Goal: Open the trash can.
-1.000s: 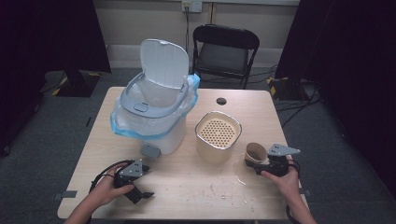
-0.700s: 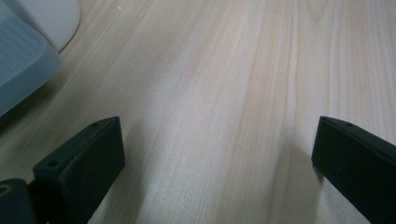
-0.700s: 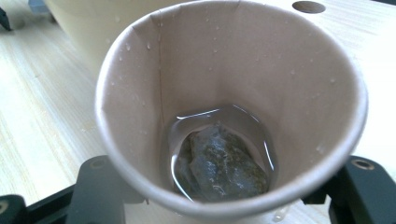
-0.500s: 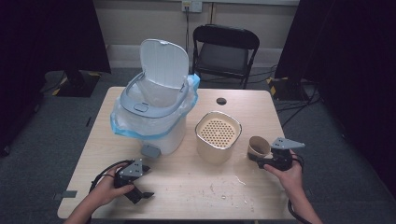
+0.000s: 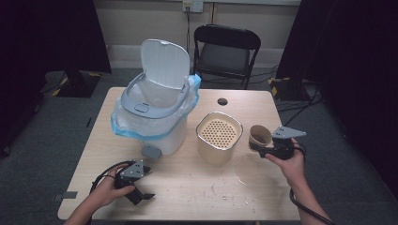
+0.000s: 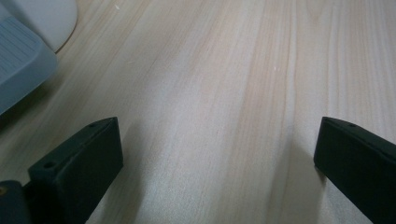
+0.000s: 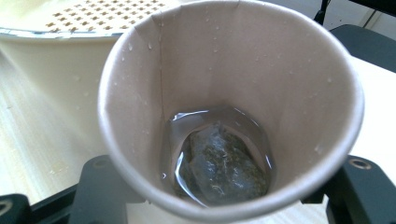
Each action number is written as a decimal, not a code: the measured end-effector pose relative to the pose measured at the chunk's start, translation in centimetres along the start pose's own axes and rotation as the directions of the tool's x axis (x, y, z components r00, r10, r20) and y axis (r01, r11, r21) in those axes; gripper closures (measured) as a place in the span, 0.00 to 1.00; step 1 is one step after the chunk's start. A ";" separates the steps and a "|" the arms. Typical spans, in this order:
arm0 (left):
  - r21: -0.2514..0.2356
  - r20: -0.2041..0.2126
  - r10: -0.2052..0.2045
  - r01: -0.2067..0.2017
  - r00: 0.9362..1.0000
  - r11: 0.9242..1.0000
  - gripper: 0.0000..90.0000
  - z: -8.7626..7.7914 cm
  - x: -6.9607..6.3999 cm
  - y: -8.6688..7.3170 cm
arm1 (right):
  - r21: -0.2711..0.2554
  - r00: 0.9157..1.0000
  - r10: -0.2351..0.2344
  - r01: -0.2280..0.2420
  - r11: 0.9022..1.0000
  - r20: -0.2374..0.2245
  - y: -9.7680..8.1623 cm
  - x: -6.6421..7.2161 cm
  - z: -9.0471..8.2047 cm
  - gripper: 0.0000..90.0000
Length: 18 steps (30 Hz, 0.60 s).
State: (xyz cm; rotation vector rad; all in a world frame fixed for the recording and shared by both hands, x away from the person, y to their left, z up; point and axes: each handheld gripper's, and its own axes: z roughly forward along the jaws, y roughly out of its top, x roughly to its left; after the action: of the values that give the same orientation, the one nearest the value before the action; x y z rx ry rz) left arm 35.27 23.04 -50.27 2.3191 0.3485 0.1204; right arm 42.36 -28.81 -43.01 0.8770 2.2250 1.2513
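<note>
A brown paper cup (image 5: 260,135) hangs tilted above the right side of the table, just right of the beige container (image 5: 218,133), with my right gripper (image 5: 258,146) shut on its lower wall. In the right gripper view the cup (image 7: 233,84) holds a little liquid and a wet tea bag (image 7: 219,163), and my right gripper (image 7: 231,186) has a jaw on each side of it. My left gripper (image 5: 144,183) rests on the table near the front left, open. Bare wood lies between the jaws of my left gripper (image 6: 217,158).
A white pedal bin (image 5: 155,117) with a blue liner and raised lid stands at the back left, its pedal (image 5: 150,151) facing the front. The beige container has a perforated top. Droplets (image 5: 239,180) spot the table (image 5: 187,187). A black chair (image 5: 225,47) stands behind.
My right gripper has lifted the cup off the table and carried it slightly toward the back. The left hand has stayed where it was.
</note>
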 end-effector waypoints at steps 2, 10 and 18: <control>0.000 -0.001 0.001 -0.001 1.000 1.000 0.01 0.0 0.0 0.0 | -0.003 1.000 0.003 -0.003 1.000 0.001 0.5 -0.3 0.3 0.41; 0.000 0.000 0.002 -0.002 1.000 1.000 0.01 0.0 0.0 0.0 | -0.008 1.000 0.002 -0.002 1.000 -0.003 1.7 -0.5 0.9 0.42; 0.004 0.002 0.001 -0.001 1.000 1.000 0.00 0.0 0.0 0.0 | -0.005 1.000 0.000 0.000 1.000 0.000 2.6 -1.1 1.2 0.42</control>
State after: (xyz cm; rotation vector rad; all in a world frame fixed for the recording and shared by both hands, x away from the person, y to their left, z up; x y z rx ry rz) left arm 35.26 23.02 -50.26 2.3232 0.3466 0.1183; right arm 44.65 -27.85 -41.23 0.8750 2.2209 1.2558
